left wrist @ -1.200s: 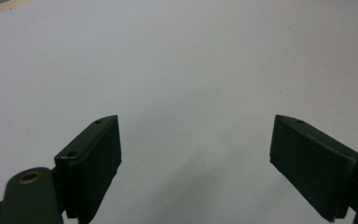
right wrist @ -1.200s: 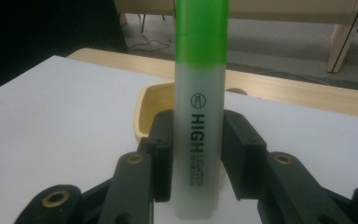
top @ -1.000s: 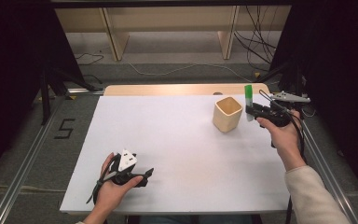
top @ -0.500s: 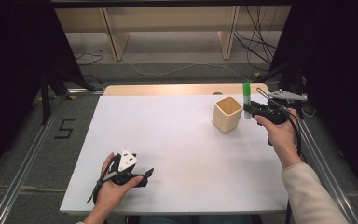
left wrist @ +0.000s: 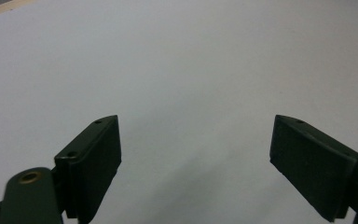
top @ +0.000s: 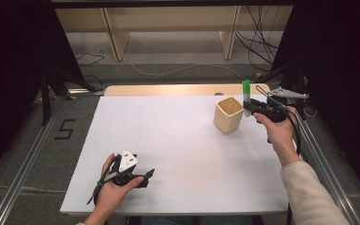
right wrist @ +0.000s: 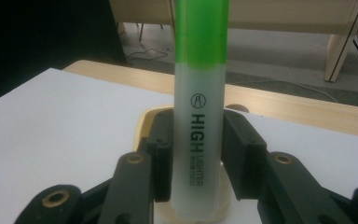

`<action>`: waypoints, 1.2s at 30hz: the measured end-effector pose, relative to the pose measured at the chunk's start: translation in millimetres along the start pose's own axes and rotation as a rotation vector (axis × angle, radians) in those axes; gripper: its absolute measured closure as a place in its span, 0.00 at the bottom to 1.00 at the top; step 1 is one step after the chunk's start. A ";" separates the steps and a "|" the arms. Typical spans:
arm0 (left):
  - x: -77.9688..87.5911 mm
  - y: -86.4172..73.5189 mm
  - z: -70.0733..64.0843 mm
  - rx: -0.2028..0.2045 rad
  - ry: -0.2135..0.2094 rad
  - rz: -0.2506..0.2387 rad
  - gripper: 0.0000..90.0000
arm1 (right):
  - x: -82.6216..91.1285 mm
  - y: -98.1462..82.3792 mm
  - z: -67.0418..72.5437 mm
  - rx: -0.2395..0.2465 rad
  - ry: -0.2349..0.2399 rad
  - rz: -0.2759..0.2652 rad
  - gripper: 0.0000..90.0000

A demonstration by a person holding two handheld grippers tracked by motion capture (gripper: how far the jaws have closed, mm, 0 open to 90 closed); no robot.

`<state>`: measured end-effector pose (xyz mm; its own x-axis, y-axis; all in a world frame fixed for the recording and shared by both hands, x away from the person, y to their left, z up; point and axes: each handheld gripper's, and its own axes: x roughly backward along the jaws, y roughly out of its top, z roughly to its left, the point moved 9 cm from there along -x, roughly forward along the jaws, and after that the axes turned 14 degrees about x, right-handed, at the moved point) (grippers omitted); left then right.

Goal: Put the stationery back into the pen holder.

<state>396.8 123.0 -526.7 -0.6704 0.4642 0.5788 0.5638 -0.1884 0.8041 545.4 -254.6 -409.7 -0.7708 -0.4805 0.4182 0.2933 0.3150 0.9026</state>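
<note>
— Little has been shifted since the earlier frames: the right gripper [top: 252,108] has been eased a touch nearer the small cream square-sided cup [top: 228,114], and the left gripper [top: 146,174] has been kept where it was.

— What is held in the right one?

— A translucent white highlighter pen with a bright green cap [right wrist: 199,100] is clamped upright between the two black jaws, cap uppermost. "HIGH LIGHTER" can be read down its barrel in the right gripper view. The pen is seen in the high view just beside the cup's right edge, above the white table surface [top: 168,140].

— Is it inside the cup?

— That cannot be told for certain. In the right gripper view the cup's rim [right wrist: 142,126] is seen directly behind the jaws, and the pen's lower end is seen in front of it.

— And the left gripper?

— It is rested low on the near left part of the white surface, well apart from the cup. Its jaws are spread wide, and nothing is held between them.
</note>
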 end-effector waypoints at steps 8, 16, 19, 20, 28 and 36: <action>-0.1 0.1 0.0 0.001 0.000 0.001 0.18 | -3.3 3.2 -0.2 0.006 -0.009 -0.005 0.74; -0.1 0.3 -0.2 0.006 -0.001 -0.002 0.18 | -9.1 5.4 0.3 0.010 -0.018 -0.006 0.74; -0.1 0.4 -0.2 0.005 -0.001 -0.002 0.18 | -11.6 4.4 0.8 0.007 -0.019 0.000 0.74; -0.1 0.3 -0.2 0.005 -0.002 -0.002 0.18 | -12.4 4.5 0.8 0.007 -0.021 -0.002 0.74; -0.1 0.1 -0.1 0.002 -0.002 0.001 0.18 | -16.3 5.1 0.7 0.012 -0.028 -0.003 0.74; -0.1 0.4 -0.3 0.006 -0.002 -0.003 0.18 | -18.6 9.8 1.1 0.020 -0.031 -0.010 0.74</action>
<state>396.9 122.7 -526.4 -0.6712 0.4665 0.5760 0.5644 -0.1822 0.8052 562.0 -241.7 -408.8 -0.7912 -0.4579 0.4055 0.2744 0.3267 0.9044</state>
